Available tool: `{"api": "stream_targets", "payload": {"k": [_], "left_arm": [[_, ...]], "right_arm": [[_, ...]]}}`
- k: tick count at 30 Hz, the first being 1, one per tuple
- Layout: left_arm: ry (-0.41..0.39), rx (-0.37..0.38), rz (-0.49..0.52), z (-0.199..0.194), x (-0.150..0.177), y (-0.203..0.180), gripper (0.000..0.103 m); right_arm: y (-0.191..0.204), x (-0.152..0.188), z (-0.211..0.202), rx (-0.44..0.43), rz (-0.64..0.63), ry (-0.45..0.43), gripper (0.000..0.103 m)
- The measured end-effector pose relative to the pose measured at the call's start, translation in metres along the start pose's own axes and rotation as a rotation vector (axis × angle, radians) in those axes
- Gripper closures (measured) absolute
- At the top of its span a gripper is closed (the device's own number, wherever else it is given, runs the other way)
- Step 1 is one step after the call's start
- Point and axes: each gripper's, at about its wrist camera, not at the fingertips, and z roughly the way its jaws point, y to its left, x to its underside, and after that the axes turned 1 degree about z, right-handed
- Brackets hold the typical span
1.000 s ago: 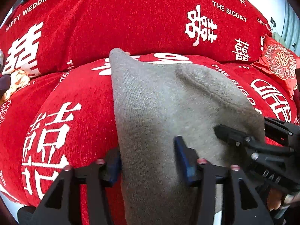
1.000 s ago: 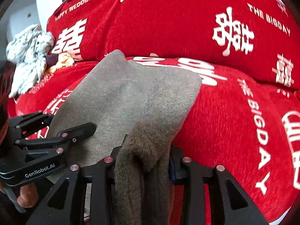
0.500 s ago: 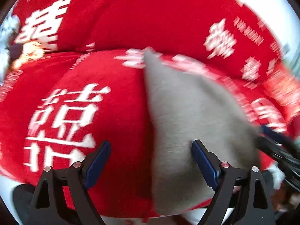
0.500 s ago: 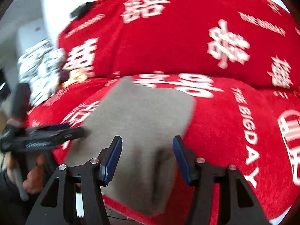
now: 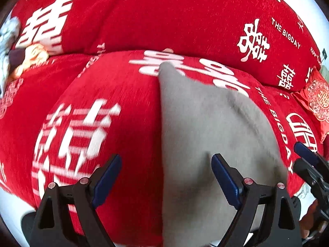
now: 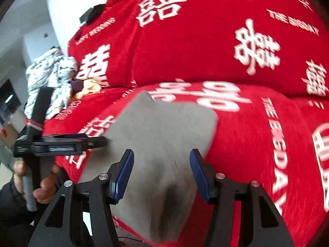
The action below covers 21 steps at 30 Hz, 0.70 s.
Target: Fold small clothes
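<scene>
Grey garment (image 5: pixel 205 127) flat on red cover (image 5: pixel 115 90); both grippers' fingers (image 5: pixel 107 175) (image 6: pixel 123 173) spread, released.

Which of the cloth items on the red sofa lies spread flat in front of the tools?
The grey garment, spread flat on the seat cushion. The white patterned cloth is bunched in a heap at the sofa's far left end.

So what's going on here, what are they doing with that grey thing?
A person is folding a small grey garment on a red sofa cover. Both hand-held grippers are open and neither grips the cloth: the left hand-held gripper straddles its left edge, and the right hand-held gripper sits over its near end. The garment lies flat in a folded shape. A pile of other clothes waits at the far left.
</scene>
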Motion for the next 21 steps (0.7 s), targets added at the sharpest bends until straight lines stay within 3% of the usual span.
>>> {"api": "stream_targets", "payload": {"k": [4, 9, 13, 16, 19, 21], "left_arm": [[0.039, -0.021, 0.027, 0.025, -0.034, -0.012, 0.013], [0.130, -0.125, 0.082, 0.066, -0.052, -0.022, 0.013], [0.124, -0.121, 0.067, 0.063, -0.049, -0.021, 0.013], [0.092, -0.120, 0.090, 0.045, -0.039, -0.025, 0.013], [0.084, -0.116, 0.097, 0.033, -0.024, -0.026, 0.013], [0.078, -0.113, 0.094, 0.027, -0.016, -0.025, 0.013]], "right_arm": [[-0.014, -0.029, 0.056, -0.024, 0.017, 0.119, 0.041], [-0.057, -0.044, 0.111, -0.055, 0.141, 0.256, 0.042], [-0.055, -0.047, 0.093, -0.054, 0.145, 0.220, 0.042], [-0.025, -0.034, 0.054, -0.155, 0.055, 0.163, 0.042], [-0.004, -0.014, 0.039, -0.190, -0.025, 0.179, 0.042], [0.001, 0.004, 0.042, -0.143, -0.059, 0.222, 0.042]]}}
